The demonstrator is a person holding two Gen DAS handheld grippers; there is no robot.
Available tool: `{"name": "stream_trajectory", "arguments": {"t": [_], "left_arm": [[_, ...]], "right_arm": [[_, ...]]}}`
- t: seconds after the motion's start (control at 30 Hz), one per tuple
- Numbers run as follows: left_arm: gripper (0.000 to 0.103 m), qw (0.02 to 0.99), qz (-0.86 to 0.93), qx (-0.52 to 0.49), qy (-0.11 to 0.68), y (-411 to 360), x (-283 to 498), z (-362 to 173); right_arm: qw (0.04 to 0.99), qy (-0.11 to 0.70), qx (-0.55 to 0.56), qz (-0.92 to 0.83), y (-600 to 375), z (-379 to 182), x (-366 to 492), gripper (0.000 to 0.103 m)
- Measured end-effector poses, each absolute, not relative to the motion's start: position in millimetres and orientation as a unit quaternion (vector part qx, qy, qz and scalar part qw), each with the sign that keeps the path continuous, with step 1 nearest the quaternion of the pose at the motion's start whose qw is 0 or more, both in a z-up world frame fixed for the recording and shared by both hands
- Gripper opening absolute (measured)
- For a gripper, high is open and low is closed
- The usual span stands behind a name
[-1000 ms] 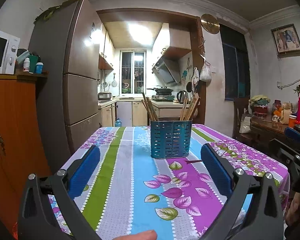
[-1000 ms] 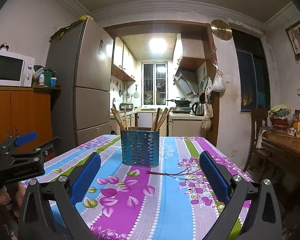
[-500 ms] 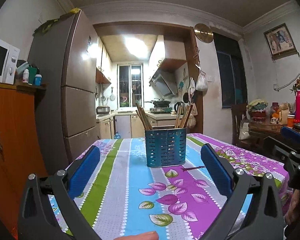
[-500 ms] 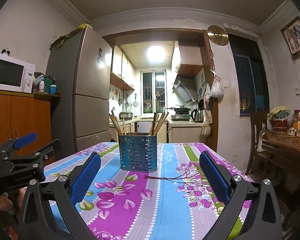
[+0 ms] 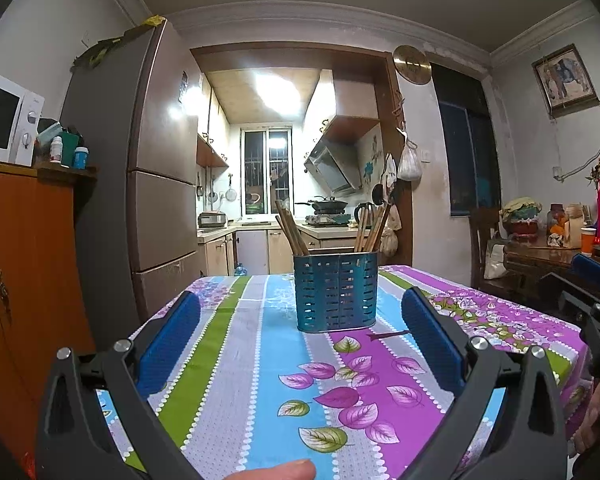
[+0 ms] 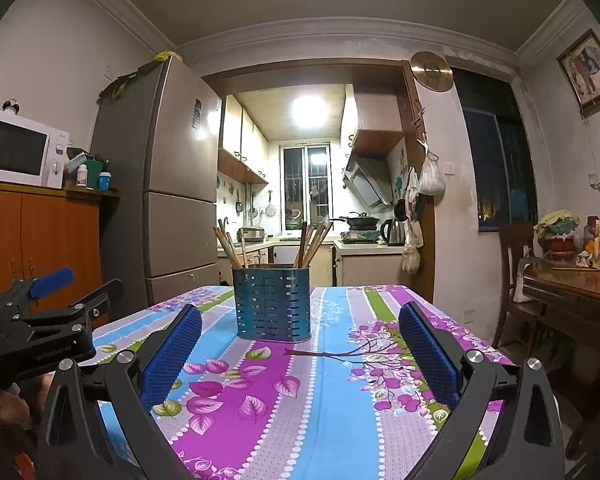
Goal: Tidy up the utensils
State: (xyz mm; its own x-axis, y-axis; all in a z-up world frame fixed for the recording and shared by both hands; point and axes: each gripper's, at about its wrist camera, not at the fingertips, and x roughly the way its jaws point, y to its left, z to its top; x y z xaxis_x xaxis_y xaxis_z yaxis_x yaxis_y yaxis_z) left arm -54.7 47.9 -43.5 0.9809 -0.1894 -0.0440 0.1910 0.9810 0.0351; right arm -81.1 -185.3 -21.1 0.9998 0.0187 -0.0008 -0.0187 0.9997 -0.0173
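Observation:
A blue perforated utensil holder (image 5: 335,292) stands upright on the table with the striped floral cloth (image 5: 260,368); it also shows in the right wrist view (image 6: 273,304). Several wooden chopsticks (image 5: 370,228) lean in two bunches inside it, also in the right wrist view (image 6: 312,242). My left gripper (image 5: 300,312) is open and empty, well short of the holder. My right gripper (image 6: 300,320) is open and empty, also short of it. The left gripper appears at the left edge of the right wrist view (image 6: 40,320).
A fridge (image 5: 140,184) and an orange cabinet (image 5: 24,272) with a microwave (image 5: 4,116) stand to the left. A wooden side table (image 6: 572,292) with jars and a chair (image 6: 516,264) stand on the right. The kitchen lies behind.
Both views have dropped lower and tilted up, so the holder sits lower in frame and more ceiling shows. Both grippers stay open and empty.

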Motion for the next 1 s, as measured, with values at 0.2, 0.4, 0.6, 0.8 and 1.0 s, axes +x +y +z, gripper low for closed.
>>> {"name": "stream_trajectory", "arguments": {"t": [0.2, 0.4, 0.6, 0.8, 1.0], "left_arm": [[0.097, 0.995, -0.094, 0.021, 0.033, 47.6, -49.4, -44.4], [0.097, 0.995, -0.087, 0.023, 0.04, 47.6, -46.7, -45.6], [0.097, 0.995, -0.082, 0.023, 0.045, 46.8, -44.6, -45.2], [0.097, 0.995, -0.079, 0.019, 0.054, 49.3, -40.1, -46.2], [0.097, 0.994, -0.073, 0.023, 0.075, 49.0, -29.1, -48.8]], "right_arm": [[1.0, 0.004, -0.008, 0.011, -186.9, -23.0, -80.0, 0.098], [1.0, 0.01, -0.011, 0.016, -186.7, -23.8, -77.6, 0.098], [1.0, 0.014, -0.012, 0.021, -186.5, -23.1, -76.1, 0.098], [0.999, 0.017, -0.015, 0.026, -185.5, -22.9, -75.2, 0.098], [0.999, 0.023, -0.018, 0.029, -183.7, -22.9, -71.8, 0.098]]}}
